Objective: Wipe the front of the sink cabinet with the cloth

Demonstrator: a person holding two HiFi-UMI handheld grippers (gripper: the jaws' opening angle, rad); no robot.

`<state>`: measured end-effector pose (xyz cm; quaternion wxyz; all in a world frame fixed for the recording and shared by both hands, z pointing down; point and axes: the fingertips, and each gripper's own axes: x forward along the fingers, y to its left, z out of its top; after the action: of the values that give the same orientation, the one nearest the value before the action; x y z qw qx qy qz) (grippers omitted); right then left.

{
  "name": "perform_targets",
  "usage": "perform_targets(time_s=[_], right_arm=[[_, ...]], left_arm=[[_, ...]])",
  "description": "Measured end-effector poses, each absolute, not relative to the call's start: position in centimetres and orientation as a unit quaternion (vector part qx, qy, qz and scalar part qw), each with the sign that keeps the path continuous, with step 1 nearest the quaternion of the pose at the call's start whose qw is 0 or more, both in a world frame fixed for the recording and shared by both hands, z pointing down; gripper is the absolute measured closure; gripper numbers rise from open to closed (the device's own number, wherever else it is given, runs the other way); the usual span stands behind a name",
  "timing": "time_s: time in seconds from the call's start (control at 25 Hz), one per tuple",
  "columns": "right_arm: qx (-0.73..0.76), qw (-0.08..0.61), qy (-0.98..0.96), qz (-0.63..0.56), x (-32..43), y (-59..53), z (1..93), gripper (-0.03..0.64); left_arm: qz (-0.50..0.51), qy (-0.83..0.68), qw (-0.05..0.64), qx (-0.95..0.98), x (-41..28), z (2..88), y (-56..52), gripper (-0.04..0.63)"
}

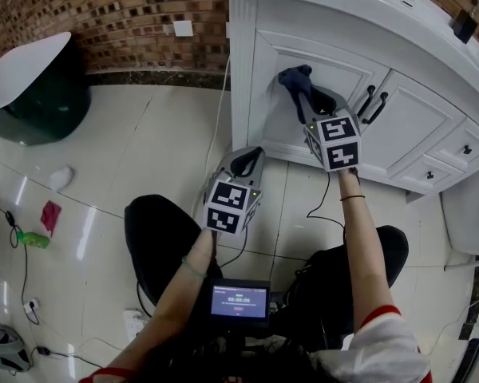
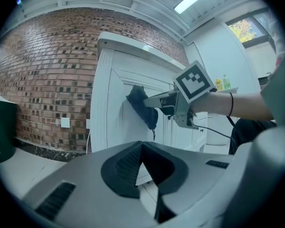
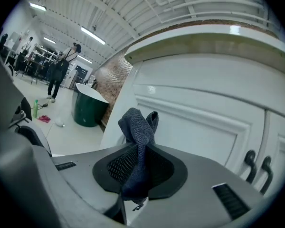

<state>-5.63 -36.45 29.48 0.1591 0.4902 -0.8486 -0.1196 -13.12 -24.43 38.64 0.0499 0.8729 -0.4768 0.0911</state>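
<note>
Left gripper [image 1: 246,162]: jaws shut, nothing held; positioned low before the left corner of the sink cabinet [image 1: 243,70]. Right gripper [image 1: 305,96]: jaws clamped on the dark cloth [image 1: 294,76], which is set against the cabinet's left door panel. Advised: the cloth is to be spread flat, even pressure applied, strokes overlapped, and the door handles [image 1: 373,102] skirted.

The sink cabinet [image 1: 265,126] stands at 1 o'clock, the cloth [image 1: 294,76] before its door. A bin [image 1: 48,102] sits at 10 o'clock.

Two grippers are showing, left gripper [image 1: 255,154] and right gripper [image 1: 301,94], along with one cloth [image 3: 137,127], one sink cabinet [image 1: 247,54] bearing two black door handles [image 1: 367,102] [image 1: 378,108] and two drawer knobs [image 1: 466,149] [image 1: 430,175], and one green bin [image 1: 40,94].
</note>
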Motion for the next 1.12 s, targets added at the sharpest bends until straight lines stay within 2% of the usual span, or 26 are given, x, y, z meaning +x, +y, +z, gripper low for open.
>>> perform_targets(time_s=[0.44, 0.76, 1.0, 1.12], right_arm=[[0.442, 0.249, -0.860, -0.061, -8.8, -37.0, 43.8, 0.552], [0.431, 0.325, -0.842, -0.011, -7.7, -37.1, 53.2, 0.552], [0.430, 0.358, -0.828, 0.021, -6.2, -36.9, 57.2, 0.552], [0.430, 0.354, -0.830, 0.019, -6.0, -36.8, 56.5, 0.552]], left_arm=[[0.107, -0.481, 0.071, 0.867, -13.9, 41.5, -25.1, 0.575], [0.111, -0.481, 0.082, 0.866, -14.2, 42.7, -25.5, 0.575], [0.117, -0.478, 0.085, 0.866, -13.7, 43.3, -25.8, 0.575], [0.119, -0.477, 0.082, 0.867, -13.3, 43.3, -25.9, 0.575]])
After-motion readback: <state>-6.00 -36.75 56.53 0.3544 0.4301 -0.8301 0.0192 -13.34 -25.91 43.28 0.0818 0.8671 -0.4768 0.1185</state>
